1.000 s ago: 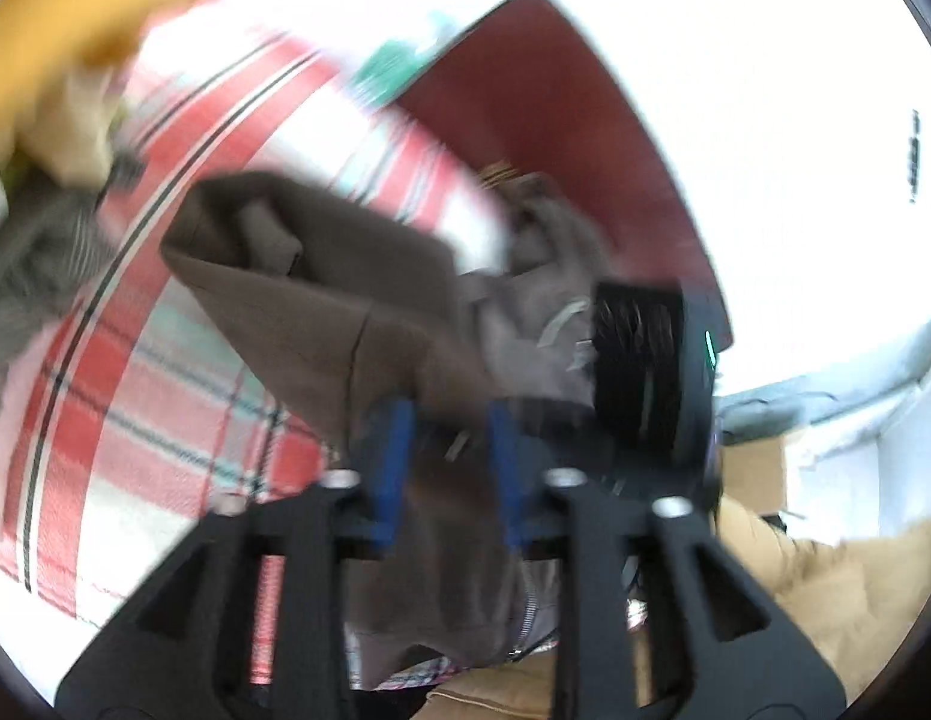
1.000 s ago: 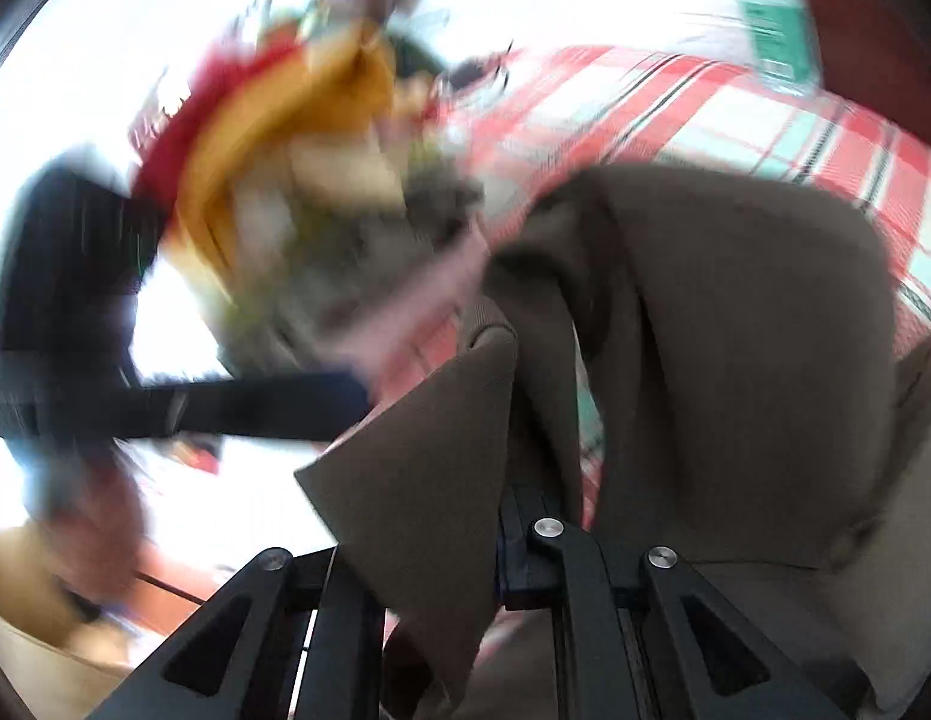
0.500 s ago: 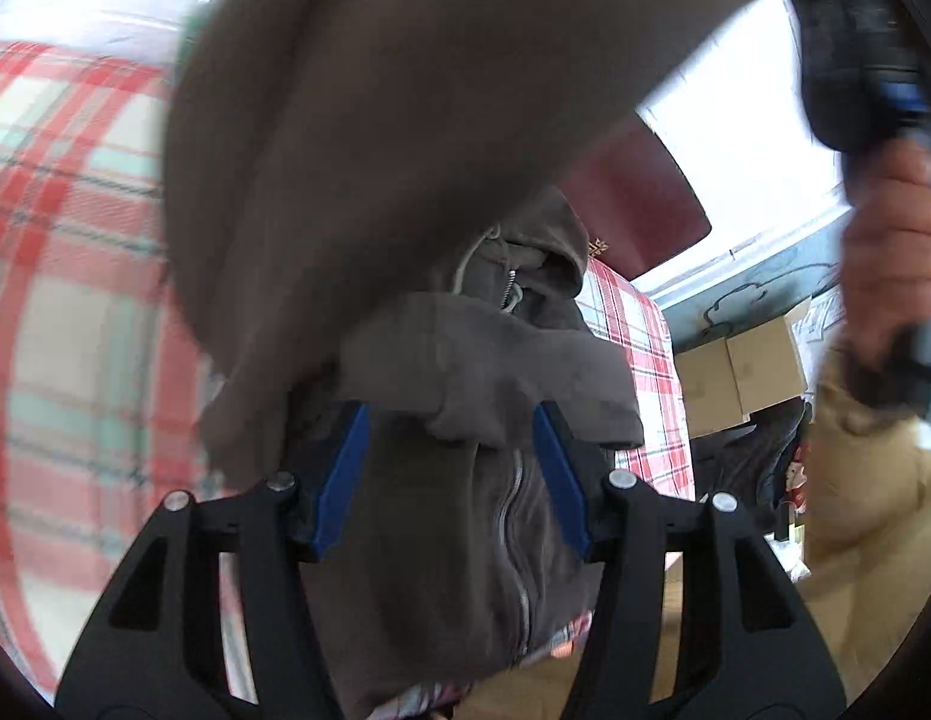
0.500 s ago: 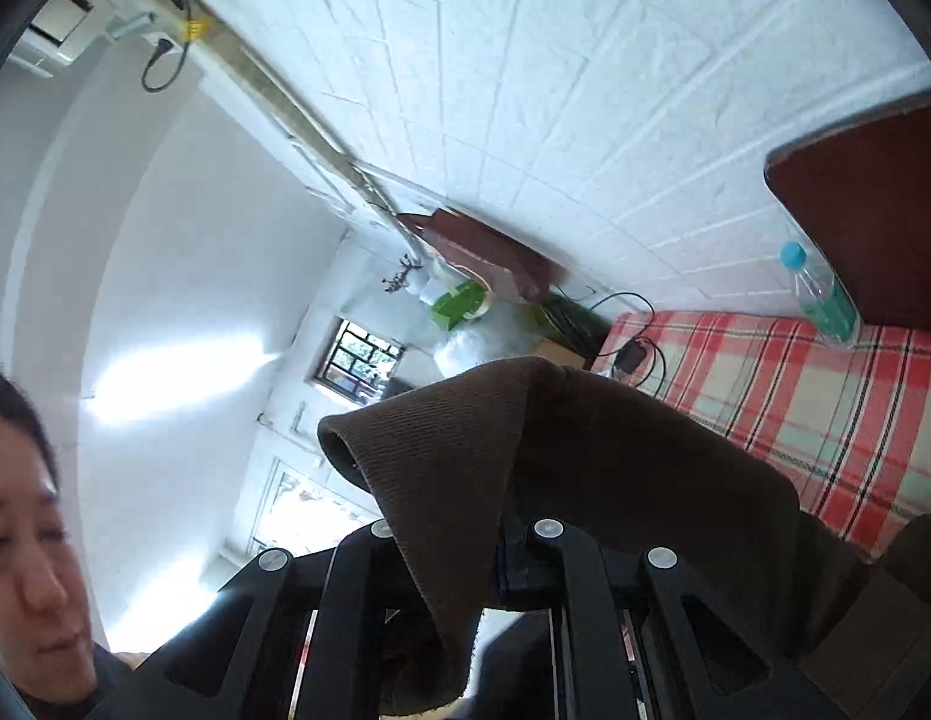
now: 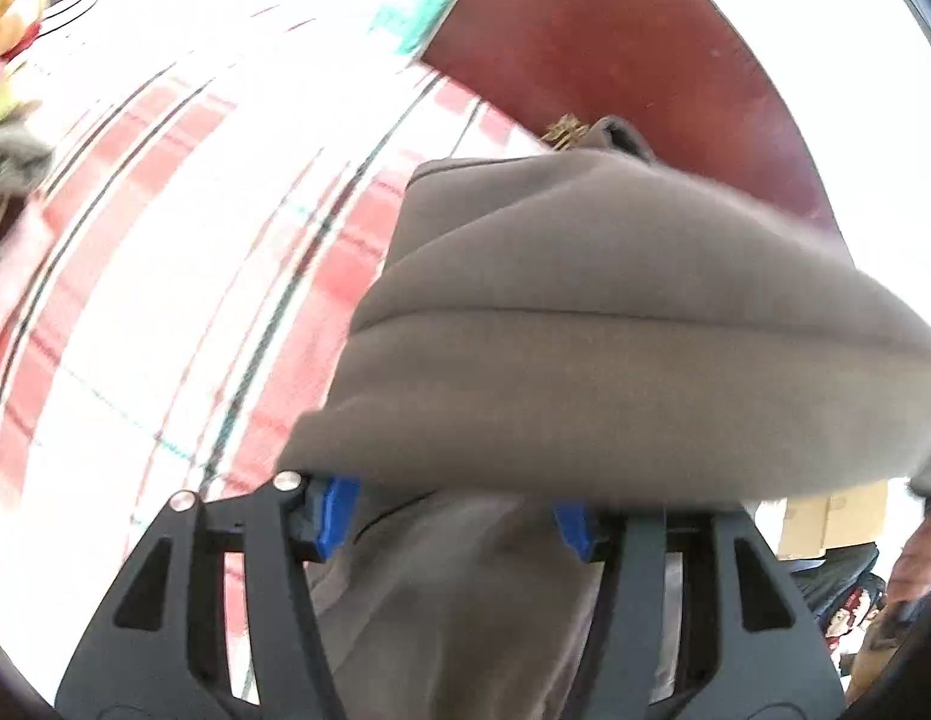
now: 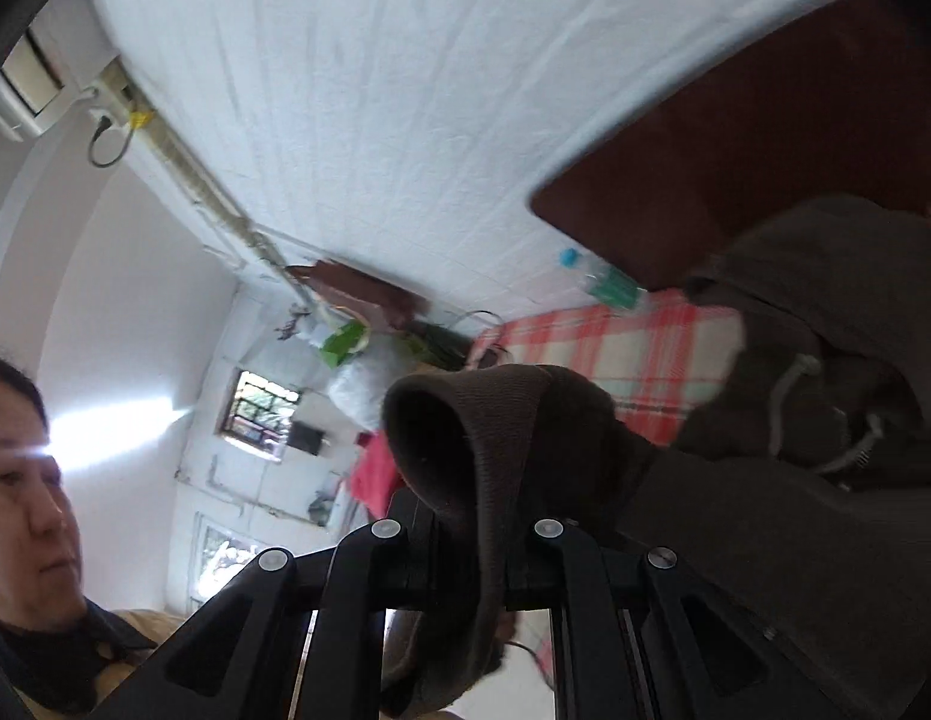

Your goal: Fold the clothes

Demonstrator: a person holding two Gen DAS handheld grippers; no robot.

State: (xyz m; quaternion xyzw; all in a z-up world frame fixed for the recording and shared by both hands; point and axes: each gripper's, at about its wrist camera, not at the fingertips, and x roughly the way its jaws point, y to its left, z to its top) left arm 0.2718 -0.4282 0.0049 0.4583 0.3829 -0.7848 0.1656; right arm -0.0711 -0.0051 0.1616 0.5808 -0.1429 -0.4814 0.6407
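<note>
Right gripper (image 6: 471, 546) clamped on the ribbed cuff (image 6: 465, 438) of a brown hoodie (image 6: 813, 480); cuff mouth gapes open toward the lens, fabric hanging down between the fingers. Gripper tilted upward, white brick wall (image 6: 375, 120) filling most of the right wrist view.

Left gripper (image 5: 453, 516) spread wide, blue pads (image 5: 336, 516) well apart, holding nothing that I can see. A thick fold of hoodie (image 5: 615, 360) drapes across just above the fingertips, blurred; more brown cloth lies below between the fingers.

Hoodie body rests on the bed (image 5: 165, 300), plaid red-and-white cover. Hood end with drawstrings (image 6: 792, 396) lies toward the dark red headboard (image 5: 615, 60). Open plaid to the left of the garment in the left wrist view.

Bottle (image 6: 603, 279) with blue cap at the headboard's edge. Heap of other clothes (image 5: 9, 162) at the far left bed edge. Cardboard box (image 5: 831, 522) beyond the right side. Person's face (image 6: 27, 480) at lower left, right wrist view.
</note>
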